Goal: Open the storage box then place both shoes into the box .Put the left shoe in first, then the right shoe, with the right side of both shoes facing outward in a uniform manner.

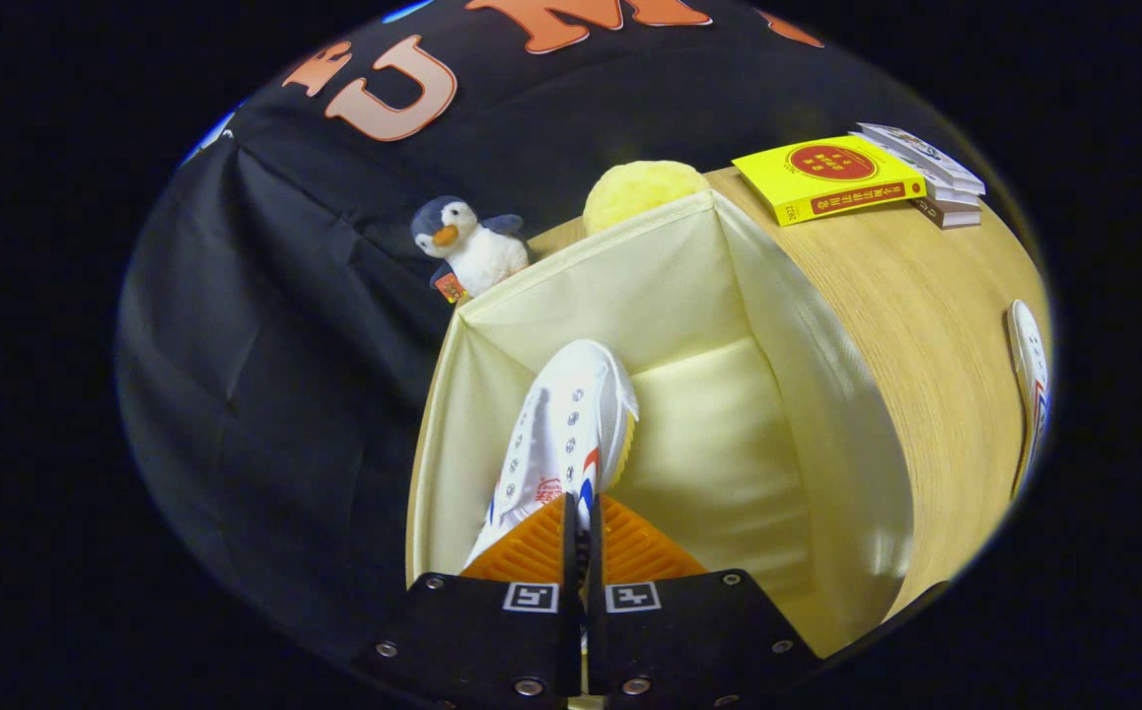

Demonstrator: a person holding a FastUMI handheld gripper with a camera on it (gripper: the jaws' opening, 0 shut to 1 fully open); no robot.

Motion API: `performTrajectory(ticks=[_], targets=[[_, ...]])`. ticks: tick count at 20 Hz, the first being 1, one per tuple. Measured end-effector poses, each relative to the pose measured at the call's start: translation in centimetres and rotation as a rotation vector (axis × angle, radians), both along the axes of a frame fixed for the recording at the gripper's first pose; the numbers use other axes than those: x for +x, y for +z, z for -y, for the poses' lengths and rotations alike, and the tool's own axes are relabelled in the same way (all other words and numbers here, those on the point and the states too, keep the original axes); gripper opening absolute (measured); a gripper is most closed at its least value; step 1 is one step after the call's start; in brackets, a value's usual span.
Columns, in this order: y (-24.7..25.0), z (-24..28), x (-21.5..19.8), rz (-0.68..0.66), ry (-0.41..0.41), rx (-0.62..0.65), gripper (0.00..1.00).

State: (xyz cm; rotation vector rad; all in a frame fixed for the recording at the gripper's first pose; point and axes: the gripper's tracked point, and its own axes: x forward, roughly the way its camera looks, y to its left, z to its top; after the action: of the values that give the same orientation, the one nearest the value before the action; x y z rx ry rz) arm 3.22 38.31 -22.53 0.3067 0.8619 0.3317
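The cream fabric storage box stands open on the wooden table, and I look down into it. My gripper is shut on a white canvas shoe with red and blue side stripes, pinching its heel end. The shoe hangs toe-forward inside the box, near the box's left wall, above the pale floor. A second white shoe with the same stripes lies on the table, well off to the right of the box.
A plush penguin sits beyond the box's far left corner. A yellow round plush rests behind the far wall. A yellow book lies on a small stack of books at the table's far right.
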Motion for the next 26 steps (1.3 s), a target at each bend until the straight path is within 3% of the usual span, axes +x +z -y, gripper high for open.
performTrajectory(ticks=[1, 4, 11, 15, 20, 21, 24, 26], targets=[[0.9, -0.7, 0.1, 0.017, 0.005, 0.053, 0.03], [3.2, -0.5, 0.2, 0.035, -0.001, 0.119, 0.24], [7.7, 5.1, -0.5, 0.103, -0.023, 0.189, 0.45], [8.7, 11.6, -0.4, 0.15, -0.067, 0.148, 0.49], [7.7, 21.7, 0.2, 0.162, -0.154, 0.079, 0.64], [7.5, 23.7, 0.2, 0.161, -0.176, 0.073, 0.68], [6.8, 29.8, 0.4, 0.152, -0.241, 0.044, 0.99], [5.8, 34.1, 0.7, 0.133, -0.291, 0.012, 0.98]])
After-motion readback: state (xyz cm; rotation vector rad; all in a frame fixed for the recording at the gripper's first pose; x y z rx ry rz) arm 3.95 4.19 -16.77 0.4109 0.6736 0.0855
